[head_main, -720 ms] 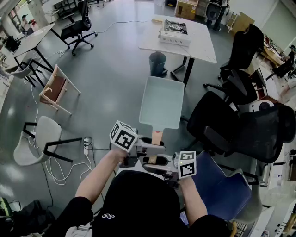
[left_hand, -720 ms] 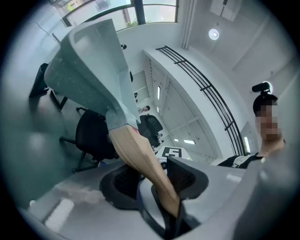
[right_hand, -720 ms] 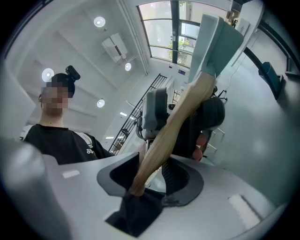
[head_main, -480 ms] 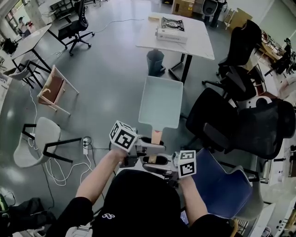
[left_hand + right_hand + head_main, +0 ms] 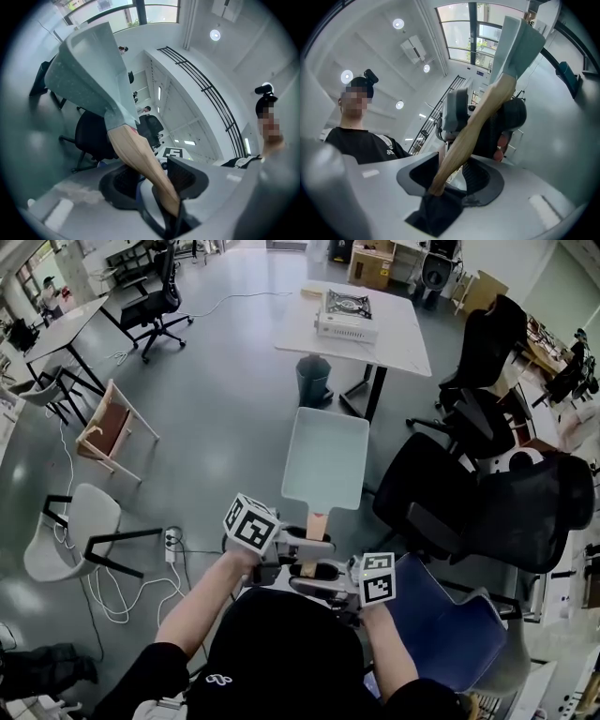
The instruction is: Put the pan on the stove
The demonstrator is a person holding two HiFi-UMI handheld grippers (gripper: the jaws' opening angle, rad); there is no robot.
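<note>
A square pale-green pan [image 5: 326, 457] with a wooden handle [image 5: 317, 521] hangs in the air in front of me, over the grey floor. My left gripper [image 5: 313, 545] and right gripper [image 5: 315, 572] face each other and are both shut on that handle. In the left gripper view the handle [image 5: 140, 159] runs between the pads of the left gripper [image 5: 149, 182] up to the pan [image 5: 89, 75]. The right gripper view shows the handle [image 5: 478, 117] in the right gripper [image 5: 449, 177], with the pan [image 5: 518, 42] above. The portable stove [image 5: 344, 315] stands on a white table [image 5: 398, 343] further ahead.
A bin [image 5: 314, 381] stands under the white table. Black office chairs [image 5: 487, 493] crowd the right side, with a blue chair [image 5: 450, 624] close by me. A white chair [image 5: 66, 531], a wooden chair [image 5: 112, 423] and floor cables [image 5: 122, 587] lie to the left.
The table with the stove has slid lower in the head view, so I have come nearer to it. The pan stays held by both grippers in the same pose.
</note>
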